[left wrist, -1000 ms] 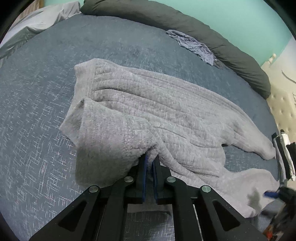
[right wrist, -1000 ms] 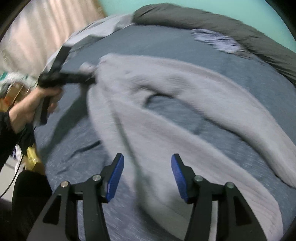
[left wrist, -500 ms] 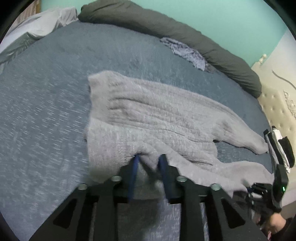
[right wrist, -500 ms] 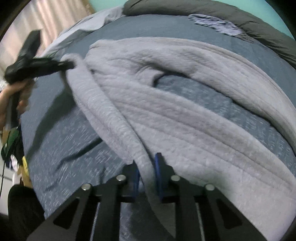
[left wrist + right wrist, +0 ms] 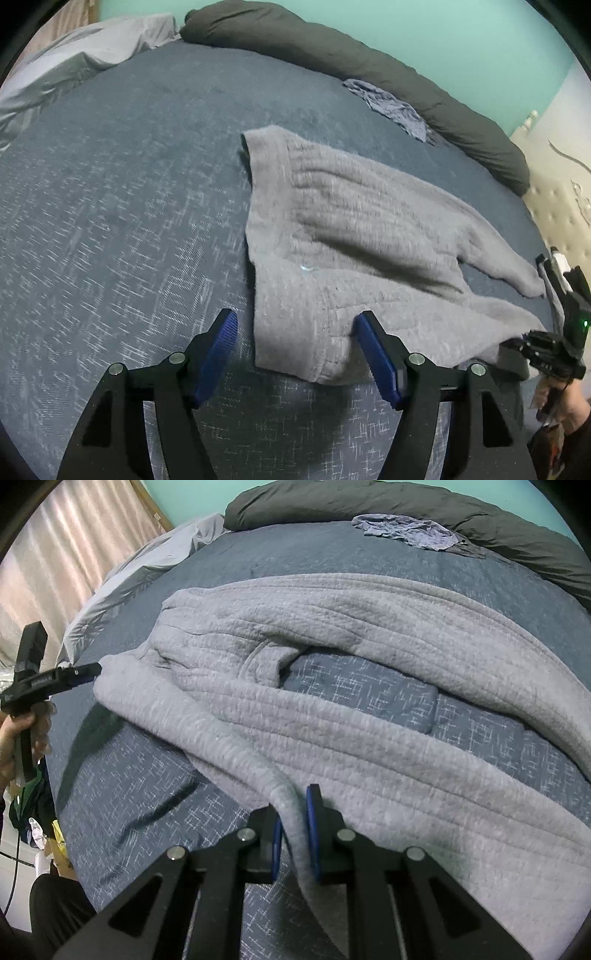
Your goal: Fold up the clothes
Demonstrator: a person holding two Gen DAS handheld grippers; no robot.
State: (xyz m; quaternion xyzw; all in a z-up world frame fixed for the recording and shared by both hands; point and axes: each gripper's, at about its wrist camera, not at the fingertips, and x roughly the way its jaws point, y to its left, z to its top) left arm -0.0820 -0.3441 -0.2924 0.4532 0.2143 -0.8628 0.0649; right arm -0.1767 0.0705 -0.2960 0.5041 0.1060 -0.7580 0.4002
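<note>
A grey knit sweater (image 5: 343, 236) lies spread on the blue bedspread (image 5: 110, 221). My left gripper (image 5: 295, 347) is open, its blue pads either side of the sweater's near edge, holding nothing. In the right wrist view the sweater (image 5: 369, 716) fills the middle, one sleeve curving off to the right. My right gripper (image 5: 293, 830) is shut on a rolled edge of the sweater. The left gripper (image 5: 79, 674) shows at the far left by the sweater's corner. The right gripper (image 5: 532, 338) shows at the right edge of the left wrist view.
A dark grey bolster (image 5: 369, 74) lies along the far edge of the bed. A crumpled blue-grey garment (image 5: 391, 107) sits beside it. A light grey sheet (image 5: 74, 62) is bunched at the far left. A tufted headboard (image 5: 557, 206) stands at the right. Curtains (image 5: 55, 565) hang at the left.
My left gripper has opened and let go of the sweater, which now lies flat. My right gripper, open a second ago, closed on the sweater's edge.
</note>
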